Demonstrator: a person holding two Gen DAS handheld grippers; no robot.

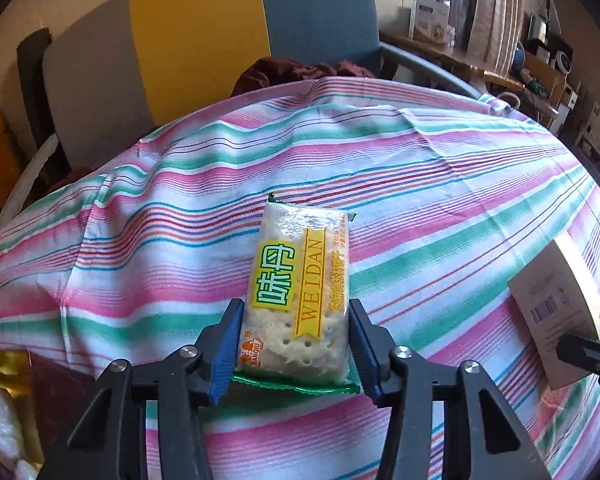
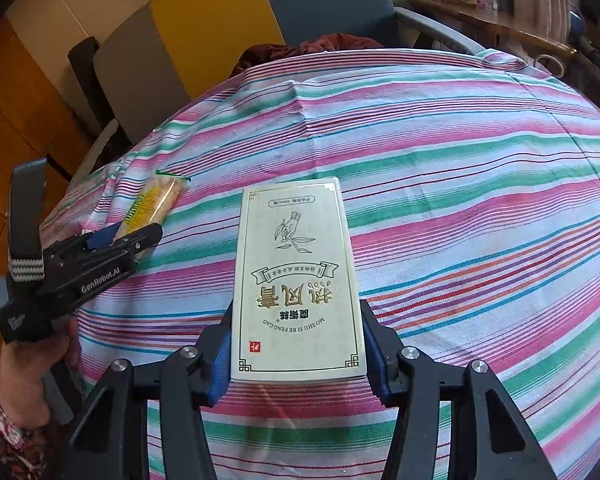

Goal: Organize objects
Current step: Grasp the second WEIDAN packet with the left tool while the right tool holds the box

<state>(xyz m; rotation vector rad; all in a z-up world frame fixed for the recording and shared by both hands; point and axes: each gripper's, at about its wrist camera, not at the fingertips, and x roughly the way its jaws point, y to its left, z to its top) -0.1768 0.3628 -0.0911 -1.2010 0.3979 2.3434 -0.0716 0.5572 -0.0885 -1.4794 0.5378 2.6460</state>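
Note:
A clear cracker packet (image 1: 300, 280) with a yellow label and green ends lies lengthwise on the striped cloth. My left gripper (image 1: 296, 308) is shut on it, blue pads pressed against both long sides near its near end. From the right wrist view the same packet (image 2: 152, 204) and left gripper (image 2: 120, 236) sit at the table's left. A white carton with gold print (image 2: 296, 264) rests flat on the cloth, and my right gripper (image 2: 297, 312) is shut on its near half. That carton (image 1: 560, 312) also shows at the right edge of the left wrist view.
A pink, green and white striped cloth (image 1: 420, 168) covers the round table. A blue-grey chair (image 1: 320, 12) with a dark red garment (image 1: 292, 72) stands behind it. Wrapped snacks (image 1: 0, 420) lie off the near left edge. A person's hand (image 2: 24, 368) holds the left gripper.

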